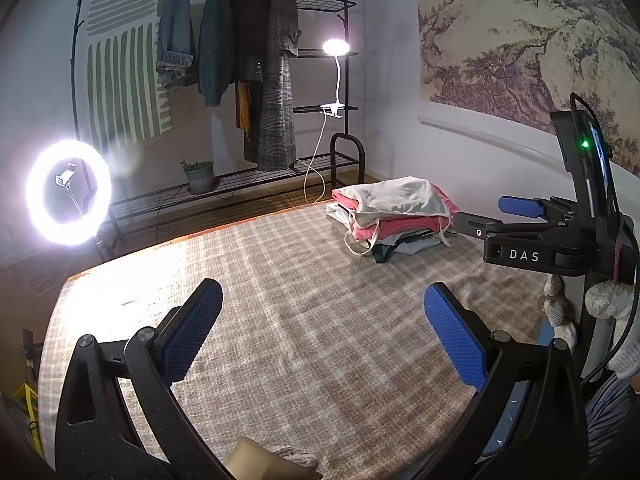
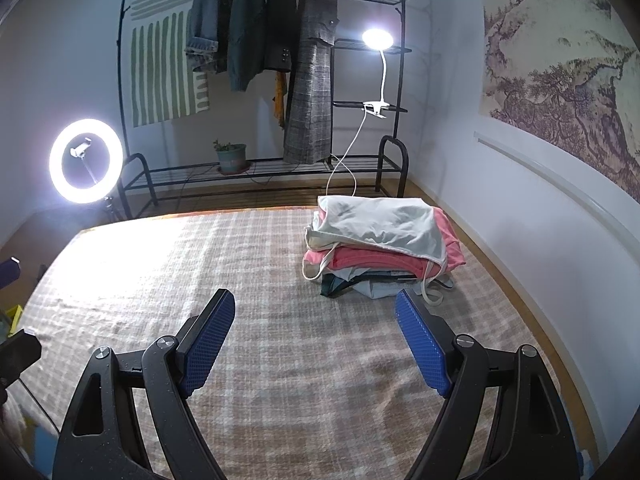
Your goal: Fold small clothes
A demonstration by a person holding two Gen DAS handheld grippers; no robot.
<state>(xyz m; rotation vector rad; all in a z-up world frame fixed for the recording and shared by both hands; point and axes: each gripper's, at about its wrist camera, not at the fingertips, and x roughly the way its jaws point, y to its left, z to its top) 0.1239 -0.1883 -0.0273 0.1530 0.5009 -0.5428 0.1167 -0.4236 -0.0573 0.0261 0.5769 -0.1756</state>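
A pile of small clothes [image 1: 394,212], with a white top over pink and darker pieces, lies at the far right of a plaid beige cloth [image 1: 300,320] that covers the table. The pile also shows in the right wrist view [image 2: 380,240]. My left gripper [image 1: 324,320] is open and empty above the cloth, well short of the pile. My right gripper [image 2: 316,324] is open and empty, its right finger [image 2: 420,340] just in front of the pile. The right gripper shows from the side in the left wrist view [image 1: 516,216], beside the pile.
A black clothes rack [image 2: 332,80] with hanging coats stands behind the table. A ring light [image 2: 86,160] glows at the left, a clip lamp [image 2: 376,40] on the rack. A potted plant [image 2: 230,158] sits on the rack's low shelf. A wall [image 2: 540,200] runs along the right.
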